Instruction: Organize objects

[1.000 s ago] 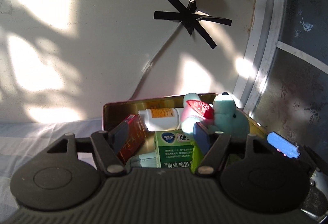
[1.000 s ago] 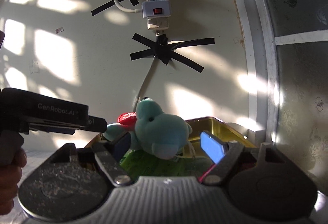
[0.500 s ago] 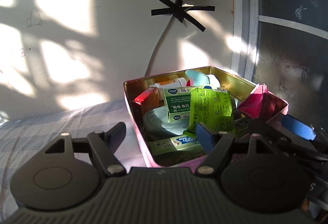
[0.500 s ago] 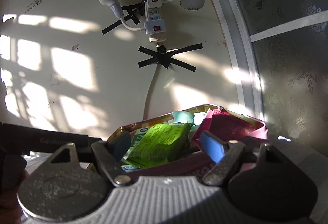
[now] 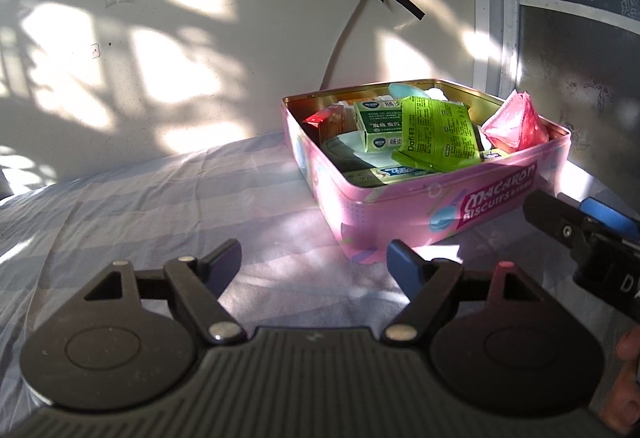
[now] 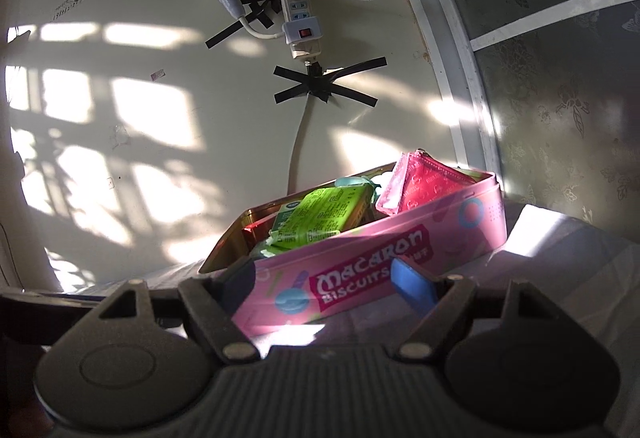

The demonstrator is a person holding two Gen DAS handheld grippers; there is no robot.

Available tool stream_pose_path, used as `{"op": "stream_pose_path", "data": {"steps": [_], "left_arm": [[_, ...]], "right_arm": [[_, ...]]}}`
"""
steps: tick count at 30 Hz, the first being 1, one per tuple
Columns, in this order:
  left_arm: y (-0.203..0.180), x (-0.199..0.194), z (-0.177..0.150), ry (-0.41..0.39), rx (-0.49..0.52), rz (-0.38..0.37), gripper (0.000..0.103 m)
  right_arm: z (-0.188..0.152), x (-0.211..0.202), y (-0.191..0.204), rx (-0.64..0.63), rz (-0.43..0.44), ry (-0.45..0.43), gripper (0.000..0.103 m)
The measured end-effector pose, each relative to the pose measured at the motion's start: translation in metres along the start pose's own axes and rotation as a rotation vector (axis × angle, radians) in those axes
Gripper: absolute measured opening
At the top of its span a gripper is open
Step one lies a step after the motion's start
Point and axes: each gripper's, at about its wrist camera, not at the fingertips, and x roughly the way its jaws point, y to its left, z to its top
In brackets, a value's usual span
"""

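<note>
The pink rectangular "Macaron Biscuits" tin [image 5: 420, 197] sits lidless on the striped grey bedsheet [image 5: 140, 205] by the wall, packed with a lime-green foil sachet [image 5: 438, 135], a red pouch [image 5: 518, 123] and a green-and-white carton [image 5: 378, 125]. Both hand-held grippers, left [image 5: 316, 260] and right [image 6: 326, 280], hang spread and empty. The filling looks finished, though the bed's far side is unseen; draw back level, clear of the rim.

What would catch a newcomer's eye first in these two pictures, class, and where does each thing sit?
The pink biscuit tin on the striped sheet stands out first, open and crammed with packets. A bright green sachet lies on top near the middle, and a red pouch leans at the tin's right side. On the wall behind, black tape crosses over a white cable, below a power strip.
</note>
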Motion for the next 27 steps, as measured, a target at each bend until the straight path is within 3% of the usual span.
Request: {"op": "stream_pose_path", "data": {"steps": [19,27], "left_arm": [[0.021,-0.005,-0.032,0.065,-0.040,0.053,0.103],[0.024,-0.004,-0.033,0.090,-0.041,0.083,0.103]], "right_arm": [[-0.007,-0.005,0.021,-0.010,0.041,0.048,0.079],[-0.009,-0.003,0.026,-0.017,0.049,0.063,0.080]]}}
